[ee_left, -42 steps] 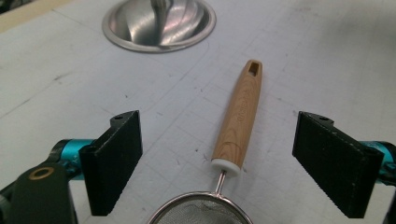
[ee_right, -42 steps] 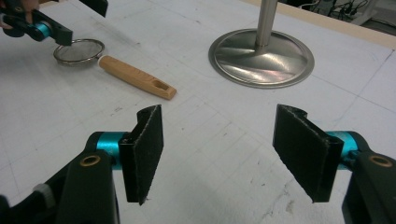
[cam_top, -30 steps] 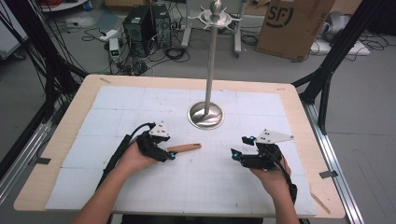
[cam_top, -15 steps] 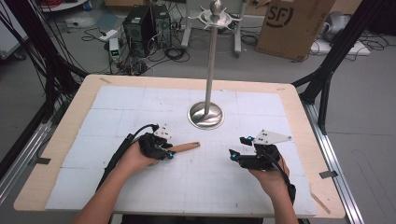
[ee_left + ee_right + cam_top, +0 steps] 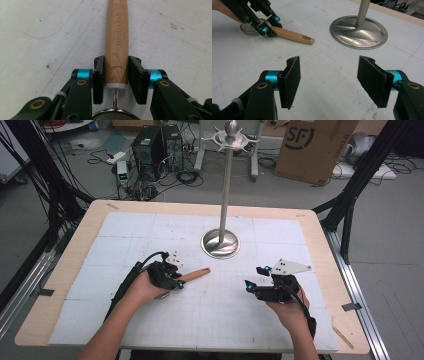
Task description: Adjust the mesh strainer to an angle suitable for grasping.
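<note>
A kitchen tool with a wooden handle lies on the white mat left of centre. The handle is stamped "KITCHENTOOL", and a thin metal stem runs from it to a metal ring. My left gripper is shut on the handle near the stem end, a black pad pressing on each side. The right gripper view shows that gripper, the handle and the ring at upper left. My right gripper rests on the mat to the right, open with nothing between its pads.
A steel stand with a round base and a tall pole rises behind the middle of the mat; the base is just beyond my right gripper. The mat covers a wooden table. A cardboard box stands on the floor beyond.
</note>
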Motion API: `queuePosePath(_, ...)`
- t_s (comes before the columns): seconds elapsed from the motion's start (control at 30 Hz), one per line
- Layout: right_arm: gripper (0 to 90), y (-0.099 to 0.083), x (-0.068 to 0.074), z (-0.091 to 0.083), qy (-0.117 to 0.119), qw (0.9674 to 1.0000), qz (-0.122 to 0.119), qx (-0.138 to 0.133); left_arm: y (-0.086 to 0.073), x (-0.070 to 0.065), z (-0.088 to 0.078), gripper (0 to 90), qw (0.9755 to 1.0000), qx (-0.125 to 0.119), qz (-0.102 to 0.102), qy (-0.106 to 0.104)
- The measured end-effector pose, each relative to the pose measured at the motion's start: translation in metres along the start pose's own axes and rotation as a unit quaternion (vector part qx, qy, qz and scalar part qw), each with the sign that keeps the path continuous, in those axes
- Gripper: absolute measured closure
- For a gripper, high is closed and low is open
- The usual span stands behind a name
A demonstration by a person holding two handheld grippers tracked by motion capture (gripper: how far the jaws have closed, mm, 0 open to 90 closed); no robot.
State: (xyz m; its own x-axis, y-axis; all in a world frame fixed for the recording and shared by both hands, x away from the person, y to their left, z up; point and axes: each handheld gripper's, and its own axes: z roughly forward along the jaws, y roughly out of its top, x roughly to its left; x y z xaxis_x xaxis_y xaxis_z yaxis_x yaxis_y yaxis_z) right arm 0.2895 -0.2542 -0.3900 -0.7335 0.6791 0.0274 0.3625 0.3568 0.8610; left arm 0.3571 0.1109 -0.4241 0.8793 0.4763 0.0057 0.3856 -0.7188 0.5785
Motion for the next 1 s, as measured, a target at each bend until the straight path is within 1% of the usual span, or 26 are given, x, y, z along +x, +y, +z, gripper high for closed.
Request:
queuePosePath(0.07,34.3,0.0,-0.001,0.0,0.0,1.0,-0.003,-0.001,0.001,0.001,0.001,67.0,1.0,0.002,-0.004,-0.005)
queuePosePath(0.17,34.4,0.0,0.0,0.001,0.001,1.0,-0.003,0.001,0.007,0.001,0.002,66.9,0.9997,0.024,0.001,-0.005)
queuePosePath(0.2,34.4,0.0,0.0,0.001,0.001,1.0,-0.003,0.001,0.01,0.001,0.003,66.9,0.9994,0.034,0.006,-0.005)
queuePosePath(0.27,34.4,0.0,0.001,0.001,0.001,1.0,-0.003,0.002,0.014,0.002,0.004,67.0,0.9989,0.045,0.005,-0.008)
queuePosePath(0.3,34.4,0.001,0.001,0.001,0.001,1.0,-0.004,0.0,0.015,0.003,0.004,67.2,0.9987,0.05,0.008,-0.009)
queuePosePath(0.37,34.4,0.001,0.0,0.001,0.002,1.0,-0.003,0.001,0.017,0.003,0.005,67.2,0.9983,0.056,0.005,-0.014)
queuePosePath(0.43,34.5,0.001,0.0,0.002,0.001,1.0,-0.005,0.0,0.02,0.003,0.006,67.3,0.9976,0.068,0.011,-0.012)
queuePosePath(0.5,34.4,0.0,0.0,0.003,0.003,1.0,-0.005,0.003,0.022,0.002,0.007,67.3,0.9972,0.073,0.01,-0.01)
queuePosePath(0.57,34.4,0.001,0.0,0.004,0.004,1.0,-0.004,0.005,0.023,0.003,0.007,67.4,0.9966,0.08,0.017,-0.011)
queuePosePath(0.6,34.4,0.001,0.0,0.004,0.004,1.0,-0.005,0.005,0.023,0.003,0.006,67.6,0.9966,0.08,0.017,-0.011)
queuePosePath(0.63,34.5,0.001,0.0,0.005,0.004,1.0,-0.004,0.006,0.023,0.002,0.007,67.8,0.997,0.075,0.013,-0.011)
queuePosePath(0.7,34.5,0.001,0.0,0.005,0.004,1.0,-0.007,0.004,0.023,0.002,0.006,68.4,0.9968,0.078,0.013,-0.008)
queuePosePath(0.73,34.5,0.001,0.0,0.005,0.005,1.0,-0.006,0.004,0.023,0.001,0.006,68.6,0.9971,0.075,0.008,-0.008)
queuePosePath(0.77,34.4,0.001,-0.001,0.004,0.005,1.0,-0.006,0.004,0.022,0.001,0.006,68.7,0.9971,0.075,0.011,-0.008)
queuePosePath(0.8,34.5,0.001,0.0,0.004,0.004,1.0,-0.002,0.005,0.022,0.002,0.006,68.7,0.9969,0.076,0.015,-0.007)
queuePosePath(0.83,34.5,0.001,-0.001,0.003,0.005,1.0,-0.004,0.003,0.022,0.001,0.006,68.8,0.9973,0.071,0.015,-0.009)
queuePosePath(0.87,34.5,0.001,-0.001,0.003,0.005,1.0,-0.004,0.003,0.022,0.002,0.005,68.8,0.997,0.075,0.02,-0.009)
queuePosePath(0.9,34.5,0.0,-0.001,0.002,0.004,1.0,-0.001,0.001,0.021,0.001,0.005,68.8,0.9975,0.068,0.019,-0.007)
queuePosePath(1.0,34.6,0.0,-0.003,0.001,0.001,1.0,0.001,0.0,0.019,-0.001,0.004,68.7,0.998,0.056,0.028,-0.003)
